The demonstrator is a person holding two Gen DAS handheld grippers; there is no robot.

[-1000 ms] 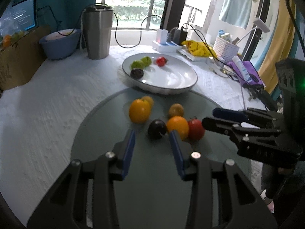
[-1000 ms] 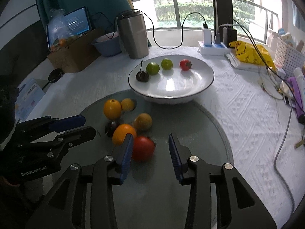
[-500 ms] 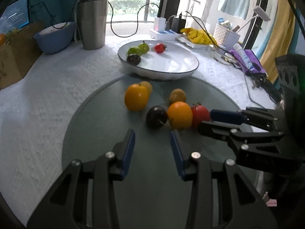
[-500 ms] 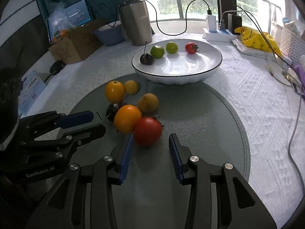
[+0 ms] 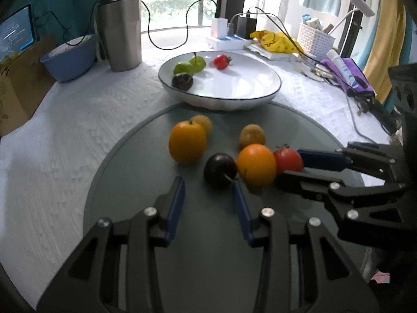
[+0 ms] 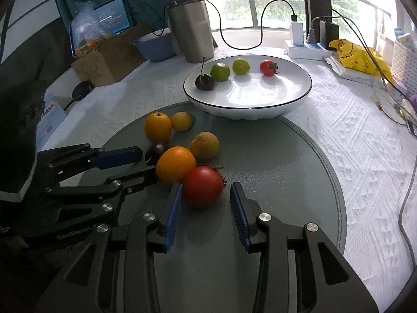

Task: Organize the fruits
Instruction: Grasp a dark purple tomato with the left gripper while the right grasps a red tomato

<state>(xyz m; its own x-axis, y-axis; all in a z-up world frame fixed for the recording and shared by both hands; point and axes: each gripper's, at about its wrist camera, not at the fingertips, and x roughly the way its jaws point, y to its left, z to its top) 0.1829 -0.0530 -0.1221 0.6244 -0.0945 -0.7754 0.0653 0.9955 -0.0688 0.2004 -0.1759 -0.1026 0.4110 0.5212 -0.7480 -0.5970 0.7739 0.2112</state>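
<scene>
On a round grey mat (image 5: 130, 169) lie a red tomato (image 6: 203, 185), an orange (image 6: 176, 165), a dark cherry (image 5: 220, 169) and three yellow fruits. My right gripper (image 6: 206, 186) straddles the tomato; its jaws are closing, the left pad at the skin, the right pad still a little apart. My left gripper (image 5: 207, 182) stands open just short of the dark cherry, nothing between its pads. In the left wrist view the right gripper (image 5: 289, 167) reaches in from the right around the tomato (image 5: 288, 160). Behind, a white plate (image 6: 260, 91) holds another dark cherry, two green fruits and a small tomato.
Behind the plate stand a steel tumbler (image 5: 120, 31), a blue bowl (image 5: 70, 57), a cardboard box (image 6: 104, 60) and a power strip (image 6: 305, 49) with cables. A yellow bag (image 6: 359, 57) and a white basket (image 5: 315, 39) sit at the right on the white tablecloth.
Both grippers have come closer to the fruit cluster. The tomato now sits between the right jaws, which have narrowed slightly. The dark cherry is nearer the left fingertips.
</scene>
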